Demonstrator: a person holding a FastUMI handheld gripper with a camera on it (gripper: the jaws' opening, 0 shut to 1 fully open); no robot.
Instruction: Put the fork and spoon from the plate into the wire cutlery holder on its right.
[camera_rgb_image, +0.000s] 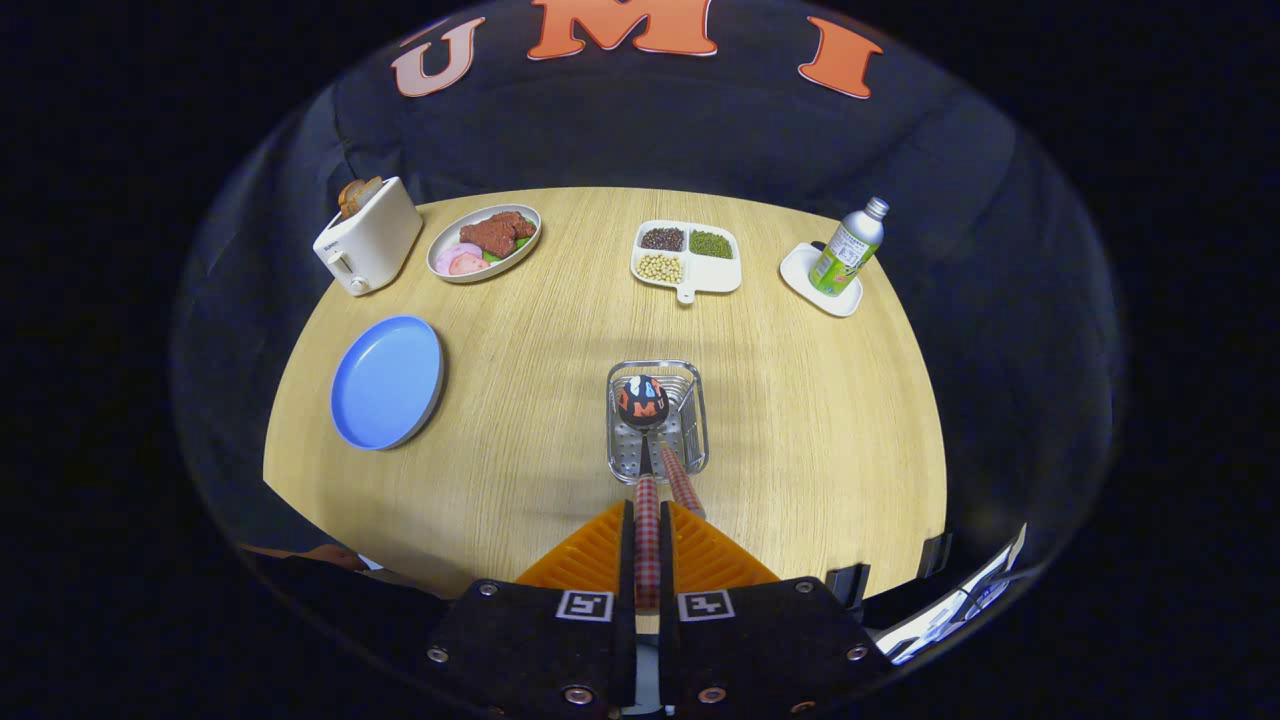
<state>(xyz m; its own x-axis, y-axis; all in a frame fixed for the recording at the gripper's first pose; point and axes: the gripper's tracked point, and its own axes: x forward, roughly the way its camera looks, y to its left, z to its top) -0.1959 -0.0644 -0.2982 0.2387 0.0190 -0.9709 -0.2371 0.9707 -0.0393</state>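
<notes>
My gripper (648, 512) is shut on the red-checked handle of the spoon (643, 400). The spoon's shiny bowl hangs over the wire cutlery holder (690, 455), just ahead of my fingers. A second red-checked handle, which looks like the fork (683, 482), leans out of the holder toward my right finger; its head is hidden inside the basket. The blue plate (387, 382) lies to the left of the holder with nothing on it.
At the back of the round wooden table stand a white toaster (368, 236) with bread, a dish of meat and slices (484, 243), a divided tray of beans (687, 258) and a green bottle (846, 250) on a white coaster. A sleeve (300, 560) shows near left.
</notes>
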